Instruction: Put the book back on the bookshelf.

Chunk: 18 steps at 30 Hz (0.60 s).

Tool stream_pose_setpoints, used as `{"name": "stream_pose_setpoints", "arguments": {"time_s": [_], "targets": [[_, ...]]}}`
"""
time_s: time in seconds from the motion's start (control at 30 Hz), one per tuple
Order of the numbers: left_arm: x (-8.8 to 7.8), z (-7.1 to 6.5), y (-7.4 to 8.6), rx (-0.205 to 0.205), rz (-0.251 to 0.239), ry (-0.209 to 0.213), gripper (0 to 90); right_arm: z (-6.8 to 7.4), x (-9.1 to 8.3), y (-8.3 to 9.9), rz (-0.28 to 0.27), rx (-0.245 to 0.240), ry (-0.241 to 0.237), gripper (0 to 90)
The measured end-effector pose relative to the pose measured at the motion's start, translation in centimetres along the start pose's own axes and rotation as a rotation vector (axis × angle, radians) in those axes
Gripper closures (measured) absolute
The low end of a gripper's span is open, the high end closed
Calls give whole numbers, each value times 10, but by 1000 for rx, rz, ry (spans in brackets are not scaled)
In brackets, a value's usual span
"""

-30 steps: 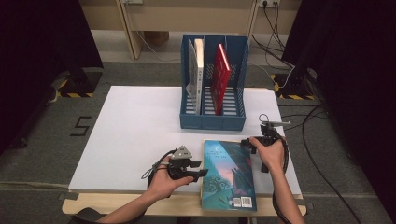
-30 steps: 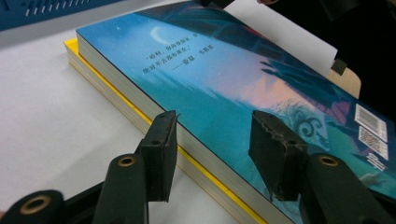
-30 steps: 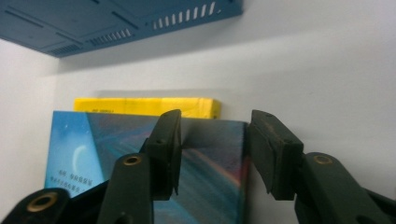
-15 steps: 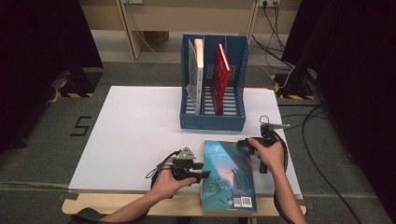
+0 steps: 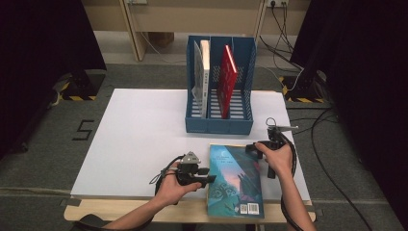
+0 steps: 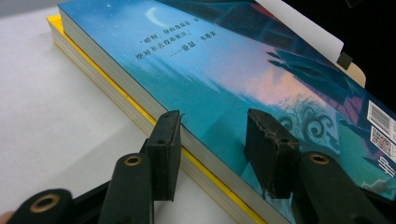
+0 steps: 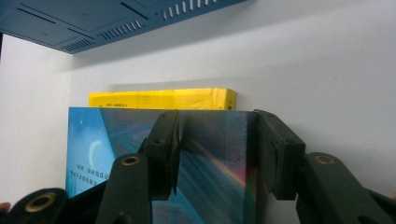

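Observation:
A teal book (image 5: 235, 180) lies flat near the table's front edge, on top of a yellow book (image 7: 161, 99). My left gripper (image 5: 208, 175) is at the teal book's left side. Its jaws (image 6: 212, 135) have just been closing, one beside the page edge and one over the cover, with a gap still visible. My right gripper (image 5: 251, 148) reaches in at the book's far right corner. Its jaws (image 7: 217, 135) have just been closing and straddle that corner without clearly pressing on it.
A blue file holder (image 5: 219, 125) stands behind the books, holding a red book (image 5: 227, 79) and pale books (image 5: 201, 77) upright. The white table top (image 5: 139, 130) stretches out to the left. Cables trail on the floor at the right.
The right gripper has edged slightly left onto the book's corner. The left hand and the books have stayed where they were.

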<state>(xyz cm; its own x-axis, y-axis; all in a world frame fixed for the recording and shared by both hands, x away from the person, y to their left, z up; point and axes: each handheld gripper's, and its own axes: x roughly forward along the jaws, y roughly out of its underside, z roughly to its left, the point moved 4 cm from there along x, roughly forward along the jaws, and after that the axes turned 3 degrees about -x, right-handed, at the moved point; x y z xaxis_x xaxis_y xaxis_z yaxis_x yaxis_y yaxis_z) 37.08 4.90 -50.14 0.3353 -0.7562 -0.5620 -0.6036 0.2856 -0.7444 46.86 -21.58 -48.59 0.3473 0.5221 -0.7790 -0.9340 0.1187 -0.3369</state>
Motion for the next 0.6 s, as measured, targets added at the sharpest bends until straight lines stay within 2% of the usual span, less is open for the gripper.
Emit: {"name": "stream_pose_setpoints", "arguments": {"time_s": [0.13, 0.17, 0.43, 0.53, 0.6], "targets": [[-1, 0, 0, 0, 1, -2, 554, 6, -1, 1, -27, -40, 42, 553], [-1, 1, 0, 1, 0, -3, 557, 7, -2, 1, -19, -45, 55, 552], [0, 0, 0, 1, -6, -5, 560, 1, 2, 1, -4, -4, 9, 507], [0, 0, 0, 0, -8, -5, 560, -1, 3, 1, -1, -10, 1, 492], [0, 0, 0, 2, -8, -5, 560, -2, 6, 2, 0, -11, -12, 450]]}}
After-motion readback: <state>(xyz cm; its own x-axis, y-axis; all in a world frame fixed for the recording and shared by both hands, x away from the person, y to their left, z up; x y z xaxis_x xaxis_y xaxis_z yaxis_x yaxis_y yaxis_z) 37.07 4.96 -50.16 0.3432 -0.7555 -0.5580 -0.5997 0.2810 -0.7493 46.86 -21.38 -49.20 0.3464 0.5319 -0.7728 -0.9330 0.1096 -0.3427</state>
